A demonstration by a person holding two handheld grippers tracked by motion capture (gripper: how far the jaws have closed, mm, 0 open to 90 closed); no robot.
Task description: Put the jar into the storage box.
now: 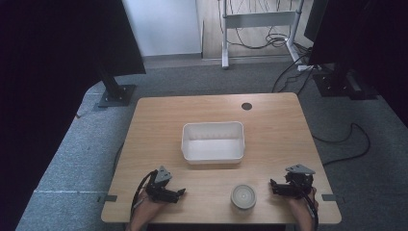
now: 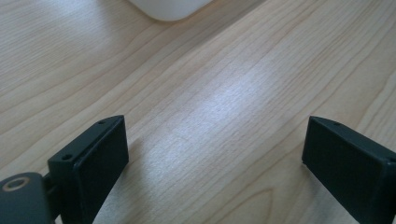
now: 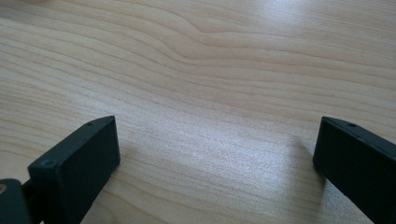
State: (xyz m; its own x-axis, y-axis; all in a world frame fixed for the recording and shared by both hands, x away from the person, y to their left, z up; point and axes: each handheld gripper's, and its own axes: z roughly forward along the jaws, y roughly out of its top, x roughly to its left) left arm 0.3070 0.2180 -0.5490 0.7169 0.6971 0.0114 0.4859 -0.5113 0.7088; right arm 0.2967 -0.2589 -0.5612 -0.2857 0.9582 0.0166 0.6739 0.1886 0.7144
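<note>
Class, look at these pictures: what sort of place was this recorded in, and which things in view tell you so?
Probably a lab or office set up for recording. A plain wooden table stands on grey carpet, black stands flank it, and loose cables trail under a metal desk frame behind. A person holds the left gripper and the right gripper.

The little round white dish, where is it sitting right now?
In the high view the round dish sits near the table's front edge, in front of the white tub, closer to the right gripper.

Grey carpet floor (image 1: 72,144), wooden table (image 1: 269,120), white wall (image 1: 163,24), cables (image 1: 260,41) under a desk frame (image 1: 260,19).
</note>
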